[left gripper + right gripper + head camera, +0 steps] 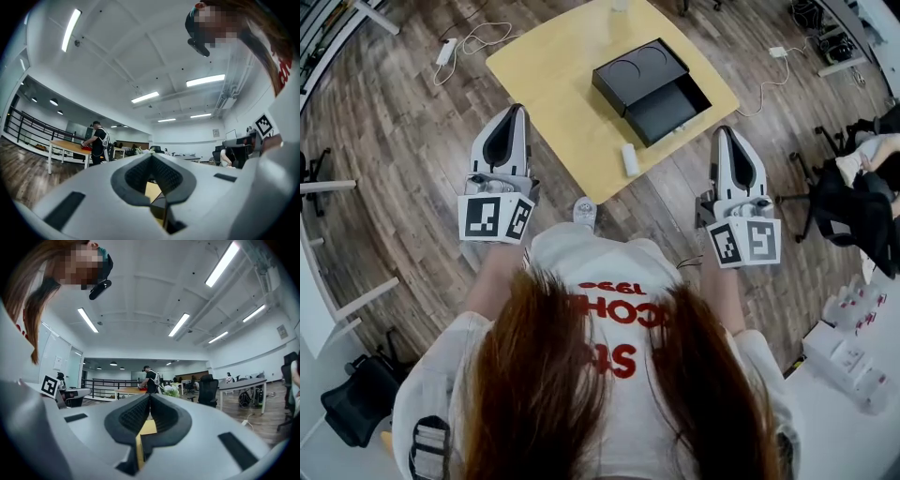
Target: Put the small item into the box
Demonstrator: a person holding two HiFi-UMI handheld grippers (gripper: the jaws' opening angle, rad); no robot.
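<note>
Brown wood-plank floor (394,141) fills the head view. A square pale-yellow wooden worktop (553,84) stands on it, turned corner-on to the person. Person seen from above: long reddish-brown hair (544,375), white T-shirt with red print (600,272).

Black rectangular box (642,80) sits on the worktop's far-right part. One half shows two round recesses, and the other half, nearer the person, is a dark flat tray.

Left gripper (516,111), white with black pads and a marker cube, is held up over the floor at the worktop's left edge. In the left gripper view (152,157) its jaws are pressed together at the tips, with nothing pinched. Right gripper (724,131), same build, is over the floor off the worktop's right corner. In the right gripper view (150,397) its jaws are also pressed together, with nothing between them. Both are clear of the box.

Small white cylindrical item (630,158) lies on the worktop by the near edge. It is just on the person's side of the box, not touching it, and lies between the two grippers, touched by neither.

White cable (473,39) lies on the floor beyond the worktop's far-left edge. Black office chair (853,211) at the right.
</note>
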